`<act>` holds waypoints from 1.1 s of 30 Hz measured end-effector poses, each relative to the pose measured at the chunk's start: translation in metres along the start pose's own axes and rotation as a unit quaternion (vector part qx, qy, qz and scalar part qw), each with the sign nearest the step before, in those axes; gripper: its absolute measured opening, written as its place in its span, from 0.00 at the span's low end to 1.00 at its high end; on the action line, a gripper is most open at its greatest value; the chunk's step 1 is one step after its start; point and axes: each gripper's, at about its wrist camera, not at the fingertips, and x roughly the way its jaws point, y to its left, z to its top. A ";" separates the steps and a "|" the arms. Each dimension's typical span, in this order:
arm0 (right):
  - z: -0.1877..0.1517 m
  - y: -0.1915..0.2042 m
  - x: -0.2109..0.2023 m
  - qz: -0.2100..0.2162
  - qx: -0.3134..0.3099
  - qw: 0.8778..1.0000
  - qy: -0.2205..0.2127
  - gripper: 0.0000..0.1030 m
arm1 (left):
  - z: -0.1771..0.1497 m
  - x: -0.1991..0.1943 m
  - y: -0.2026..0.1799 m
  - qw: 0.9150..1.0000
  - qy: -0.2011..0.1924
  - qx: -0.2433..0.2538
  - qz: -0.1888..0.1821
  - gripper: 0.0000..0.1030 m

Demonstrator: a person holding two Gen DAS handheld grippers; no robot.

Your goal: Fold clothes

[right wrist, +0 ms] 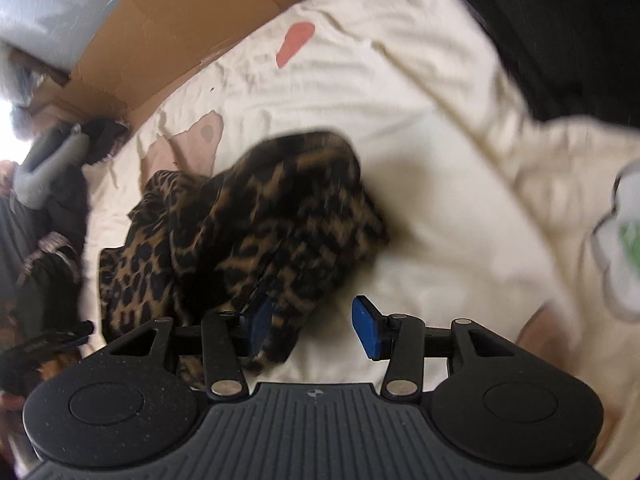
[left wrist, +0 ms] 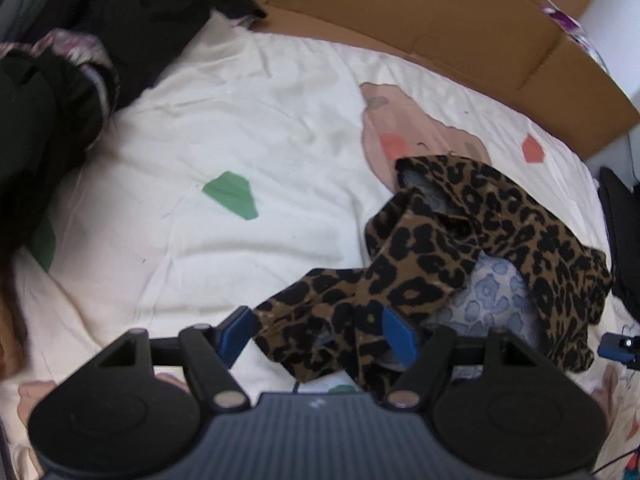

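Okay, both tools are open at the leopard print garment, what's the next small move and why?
Probably close the left tool on the fabric between its pads. The leopard print garment lies crumpled on the white bedsheet, and one end already sits in that open tool. The right tool has fabric only at its left pad.

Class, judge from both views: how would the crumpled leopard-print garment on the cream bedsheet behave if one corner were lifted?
The crumpled leopard-print garment would probably droop and trail, since it already lies in soft folds. It looks thin, so likely light. Pushed across the cream bedsheet, it would probably bunch up rather than slide whole.
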 end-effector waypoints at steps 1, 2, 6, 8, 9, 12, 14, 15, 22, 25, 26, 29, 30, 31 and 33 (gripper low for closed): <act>-0.005 -0.002 0.003 0.011 0.013 1.000 0.000 0.50 | 0.001 0.001 -0.002 1.000 0.000 0.005 0.000 0.72; -0.009 -0.004 0.006 0.023 0.025 0.999 0.001 0.50 | 0.002 0.001 -0.005 1.000 0.001 0.011 -0.001 0.72; -0.019 -0.010 0.014 0.066 0.061 0.996 0.011 0.50 | 0.005 0.004 -0.014 0.999 0.003 0.032 -0.003 0.72; -0.022 -0.012 0.019 0.082 0.079 0.993 0.017 0.50 | 0.007 0.006 -0.019 0.999 0.004 0.043 -0.004 0.72; -0.023 -0.012 0.021 0.090 0.084 0.992 0.019 0.50 | 0.008 0.007 -0.021 0.999 0.005 0.049 -0.004 0.71; -0.028 -0.009 0.031 0.106 0.094 0.989 0.031 0.51 | 0.013 0.012 -0.026 0.999 0.007 0.049 -0.006 0.71; -0.032 -0.007 0.036 0.111 0.099 0.988 0.034 0.50 | 0.015 0.015 -0.028 0.999 0.006 0.050 -0.008 0.71; -0.034 -0.007 0.037 0.112 0.103 0.988 0.032 0.50 | 0.016 0.017 -0.030 0.999 0.006 0.053 -0.008 0.71; -0.037 -0.012 0.040 0.112 0.120 0.986 0.025 0.19 | 0.017 0.032 -0.035 0.998 0.009 0.052 -0.017 0.60; -0.034 -0.010 0.034 0.103 0.102 0.989 0.016 0.09 | 0.015 0.040 -0.035 0.998 0.020 0.053 -0.015 0.20; -0.032 -0.009 0.033 0.103 0.097 0.990 0.014 0.08 | 0.014 0.042 -0.035 0.998 0.023 0.053 -0.016 0.13; -0.028 -0.003 0.029 0.099 0.082 0.992 0.009 0.07 | 0.011 0.041 -0.028 0.999 0.016 0.047 -0.002 0.02; -0.025 -0.001 0.027 0.098 0.076 0.992 0.006 0.07 | 0.012 0.039 -0.024 0.999 0.012 0.041 0.001 0.01; -0.023 0.001 0.024 0.099 0.072 0.992 0.001 0.06 | 0.013 0.037 -0.019 0.999 0.010 0.032 0.002 0.01; -0.016 0.006 0.020 0.103 0.064 0.993 -0.004 0.06 | 0.016 0.031 -0.009 1.000 0.005 0.015 0.003 0.01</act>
